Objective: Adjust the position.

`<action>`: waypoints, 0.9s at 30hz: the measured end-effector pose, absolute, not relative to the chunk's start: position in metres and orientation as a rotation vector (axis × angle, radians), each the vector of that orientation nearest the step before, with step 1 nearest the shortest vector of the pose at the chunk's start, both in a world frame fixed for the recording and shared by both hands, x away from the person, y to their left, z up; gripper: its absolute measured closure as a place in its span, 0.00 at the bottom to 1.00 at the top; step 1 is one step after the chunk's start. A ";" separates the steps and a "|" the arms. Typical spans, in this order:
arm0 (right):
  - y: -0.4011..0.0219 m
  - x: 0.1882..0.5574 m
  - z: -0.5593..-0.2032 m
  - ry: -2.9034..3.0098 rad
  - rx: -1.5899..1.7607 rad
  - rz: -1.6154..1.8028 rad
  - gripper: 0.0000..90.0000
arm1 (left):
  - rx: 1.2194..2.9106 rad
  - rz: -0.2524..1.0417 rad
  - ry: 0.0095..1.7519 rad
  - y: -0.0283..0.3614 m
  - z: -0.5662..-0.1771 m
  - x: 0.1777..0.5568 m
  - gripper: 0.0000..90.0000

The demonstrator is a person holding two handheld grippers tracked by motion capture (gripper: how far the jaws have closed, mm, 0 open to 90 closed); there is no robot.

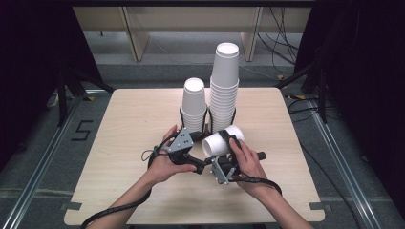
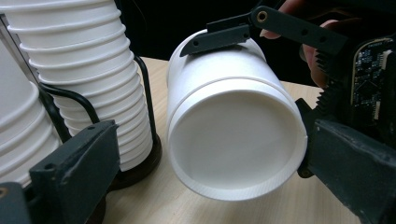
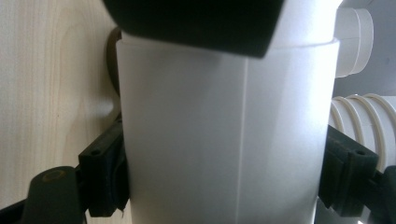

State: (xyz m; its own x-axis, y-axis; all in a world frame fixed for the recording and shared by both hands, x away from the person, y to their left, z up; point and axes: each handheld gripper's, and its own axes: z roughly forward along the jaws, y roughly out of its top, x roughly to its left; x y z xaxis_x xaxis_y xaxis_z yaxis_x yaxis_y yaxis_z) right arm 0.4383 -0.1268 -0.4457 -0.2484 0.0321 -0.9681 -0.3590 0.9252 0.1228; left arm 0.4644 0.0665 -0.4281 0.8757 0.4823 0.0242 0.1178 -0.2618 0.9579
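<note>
A white paper cup [image 1: 222,140] lies on its side above the table, with my right gripper [image 1: 229,143] shut on its wall. In the right gripper view my right gripper [image 3: 224,177] presses its black pads [image 3: 102,177] against both sides of the cup [image 3: 224,116]. In the left gripper view the cup [image 2: 233,140] turns its round base toward the camera. My left gripper [image 2: 210,177] stands open, one jaw on either side of that base. In the high view my left gripper [image 1: 200,148] sits just left of the cup.
Two stacks of white cups stand in black wire holders at the table's middle back: a short stack [image 1: 194,107] and a taller stack [image 1: 224,86], right behind the held cup. The wooden table [image 1: 133,124] has bare room left and right.
</note>
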 end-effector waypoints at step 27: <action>-0.123 0.436 -0.442 1.780 -0.287 0.354 0.21 | 1.818 0.337 0.418 0.055 -0.428 0.471 0.07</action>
